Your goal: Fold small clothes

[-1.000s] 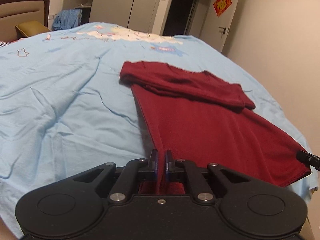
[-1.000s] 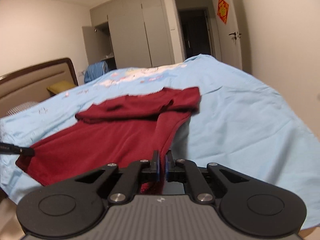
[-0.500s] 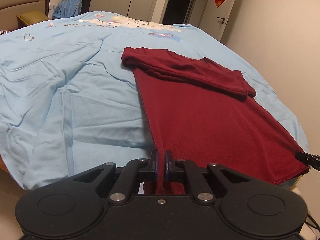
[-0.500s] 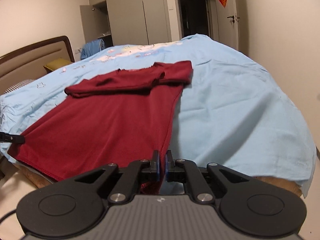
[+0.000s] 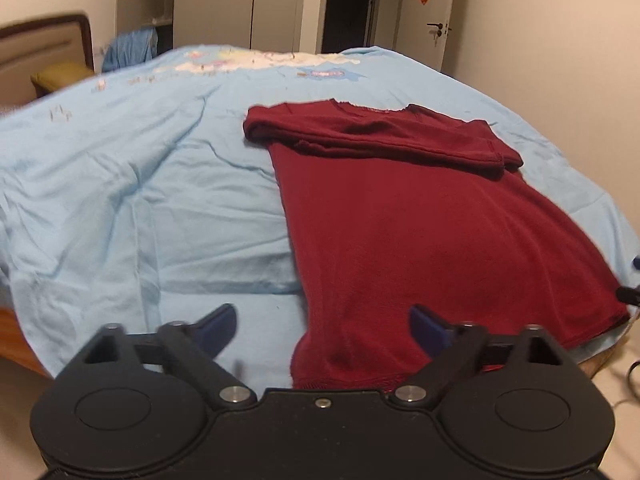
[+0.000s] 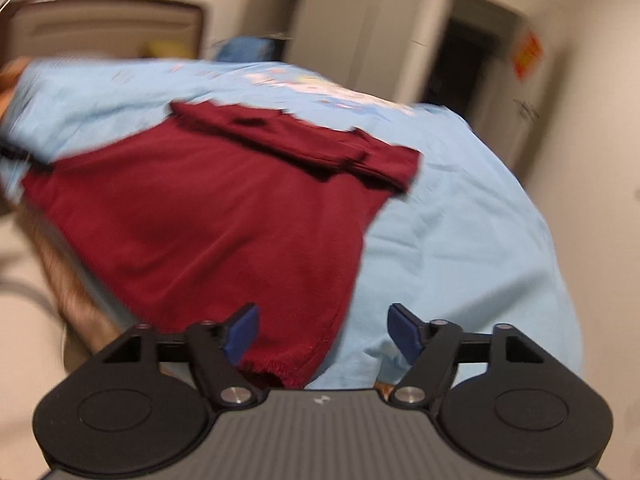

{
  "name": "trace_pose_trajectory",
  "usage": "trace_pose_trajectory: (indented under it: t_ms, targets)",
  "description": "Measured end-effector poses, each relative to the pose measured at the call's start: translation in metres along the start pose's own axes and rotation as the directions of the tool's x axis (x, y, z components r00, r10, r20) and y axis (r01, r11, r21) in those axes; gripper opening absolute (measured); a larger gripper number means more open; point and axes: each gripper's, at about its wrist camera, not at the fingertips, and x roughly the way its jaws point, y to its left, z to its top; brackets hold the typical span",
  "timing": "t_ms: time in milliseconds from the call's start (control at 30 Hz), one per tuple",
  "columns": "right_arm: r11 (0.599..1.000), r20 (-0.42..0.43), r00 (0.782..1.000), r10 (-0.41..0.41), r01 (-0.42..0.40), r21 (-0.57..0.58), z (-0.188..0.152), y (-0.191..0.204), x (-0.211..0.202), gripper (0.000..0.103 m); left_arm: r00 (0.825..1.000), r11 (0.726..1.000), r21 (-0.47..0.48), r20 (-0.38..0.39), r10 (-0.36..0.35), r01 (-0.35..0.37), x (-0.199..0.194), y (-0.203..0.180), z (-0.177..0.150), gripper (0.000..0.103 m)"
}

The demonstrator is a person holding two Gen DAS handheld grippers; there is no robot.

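Note:
A dark red shirt [image 5: 420,220] lies flat on the light blue bed sheet [image 5: 140,200], its sleeves folded across the far end and its hem hanging a little over the near edge of the bed. My left gripper [image 5: 322,326] is open just above the hem's left corner, with nothing between its fingers. In the right wrist view, which is blurred, the same red shirt [image 6: 224,216] spreads to the left. My right gripper [image 6: 322,332] is open over the hem's right corner and holds nothing.
The bed sheet [image 6: 460,240] covers the whole bed. A headboard [image 5: 44,52] and an olive pillow [image 5: 60,76] sit at the far left. Wardrobe doors [image 5: 240,4], a dark doorway [image 5: 348,4] and a white door [image 5: 424,20] line the far wall.
Both grippers were shut on the shirt's hem corners and pulled it taut toward the bed's near edge. Now both have opened and let the hem drop onto the bed.

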Motion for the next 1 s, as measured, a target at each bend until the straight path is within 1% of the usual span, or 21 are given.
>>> trace_pose_trajectory:
  t_ms: [33, 67, 167, 233, 300, 400, 467, 533, 600, 633, 667, 700, 733, 767, 800, 833, 867, 900, 1000]
  targets:
    - [0.999, -0.003, 1.0, 0.008, -0.008, -0.051, 0.0, 0.005, 0.0, 0.082, 1.0, 0.999, 0.032, 0.014, 0.012, -0.013, -0.002, -0.004, 0.0, 0.101]
    - [0.995, -0.004, 1.0, 0.014, -0.014, -0.099, 0.0, 0.01, -0.001, 0.083, 1.0, 0.998, 0.062, 0.021, 0.015, -0.017, -0.003, -0.009, 0.0, 0.101]
    - [0.973, -0.015, 0.999, 0.036, -0.038, -0.228, 0.001, 0.025, 0.0, 0.084, 1.0, 0.991, 0.134, 0.024, 0.013, -0.016, -0.003, -0.021, -0.001, 0.102]
    - [0.945, -0.029, 0.999, 0.035, -0.043, -0.324, -0.001, 0.037, 0.003, 0.084, 1.0, 0.986, 0.168, 0.024, -0.001, -0.003, -0.002, -0.029, -0.003, 0.102]
    - [0.906, -0.063, 0.998, 0.024, -0.049, -0.42, -0.003, 0.048, 0.009, 0.084, 1.0, 0.982, 0.187, 0.023, -0.018, 0.013, -0.001, -0.035, -0.003, 0.102]
    - [0.852, -0.107, 0.994, -0.001, -0.055, -0.52, -0.008, 0.06, 0.02, 0.083, 0.999, 0.978, 0.204, 0.018, -0.049, 0.045, 0.002, -0.043, -0.003, 0.102]
    - [0.819, -0.122, 0.992, -0.016, -0.057, -0.57, -0.012, 0.067, 0.025, 0.081, 0.998, 0.975, 0.213, 0.019, -0.064, 0.058, 0.004, -0.048, -0.003, 0.102]
    - [0.787, -0.119, 0.992, -0.031, -0.05, -0.615, -0.015, 0.074, 0.028, 0.079, 0.997, 0.973, 0.22, 0.018, -0.073, 0.068, 0.005, -0.051, -0.002, 0.102]
    - [0.765, -0.106, 0.994, -0.033, -0.043, -0.642, -0.018, 0.079, 0.028, 0.074, 0.997, 0.971, 0.225, 0.016, -0.081, 0.076, 0.005, -0.052, -0.002, 0.102]
    - [0.76, -0.097, 0.995, -0.03, -0.041, -0.649, -0.018, 0.08, 0.028, 0.064, 0.996, 0.971, 0.227, 0.015, -0.085, 0.079, 0.005, -0.053, -0.002, 0.102]
    - [0.756, -0.091, 0.995, -0.025, -0.041, -0.653, -0.019, 0.081, 0.028, 0.054, 0.996, 0.97, 0.228, 0.014, -0.087, 0.082, 0.005, -0.053, -0.002, 0.102]
    - [0.753, -0.087, 0.996, -0.021, -0.041, -0.656, -0.02, 0.082, 0.027, 0.048, 0.996, 0.97, 0.23, 0.014, -0.089, 0.084, 0.005, -0.053, -0.002, 0.102]
    - [0.75, -0.078, 0.997, -0.016, -0.04, -0.66, -0.02, 0.082, 0.027, 0.033, 0.996, 0.969, 0.231, 0.012, -0.091, 0.086, 0.005, -0.053, -0.002, 0.102]
    - [0.749, -0.066, 0.998, -0.007, -0.039, -0.662, -0.02, 0.081, 0.026, 0.023, 0.996, 0.969, 0.232, 0.011, -0.093, 0.088, 0.005, -0.054, -0.003, 0.102]
    - [0.752, -0.053, 0.999, 0.005, -0.039, -0.658, -0.018, 0.08, 0.023, 0.021, 0.995, 0.968, 0.232, 0.011, -0.097, 0.092, 0.005, -0.054, -0.003, 0.102]
    - [0.765, -0.044, 0.999, 0.025, -0.048, -0.642, -0.015, 0.078, 0.021, 0.017, 0.995, 0.967, 0.234, 0.011, -0.103, 0.097, 0.004, -0.054, -0.003, 0.102]
    - [0.79, -0.037, 0.998, 0.054, -0.065, -0.61, -0.009, 0.075, 0.017, 0.014, 0.994, 0.966, 0.237, 0.012, -0.109, 0.103, 0.003, -0.054, -0.003, 0.102]
    - [0.818, -0.027, 0.996, 0.079, -0.081, -0.569, -0.002, 0.07, 0.014, 0.014, 0.993, 0.963, 0.243, 0.015, -0.12, 0.113, 0.002, -0.055, -0.004, 0.102]
    - [0.883, 0.016, 0.993, 0.12, -0.099, -0.458, 0.019, 0.056, 0.01, 0.012, 0.987, 0.951, 0.273, 0.03, -0.158, 0.144, 0.0, -0.059, -0.005, 0.102]
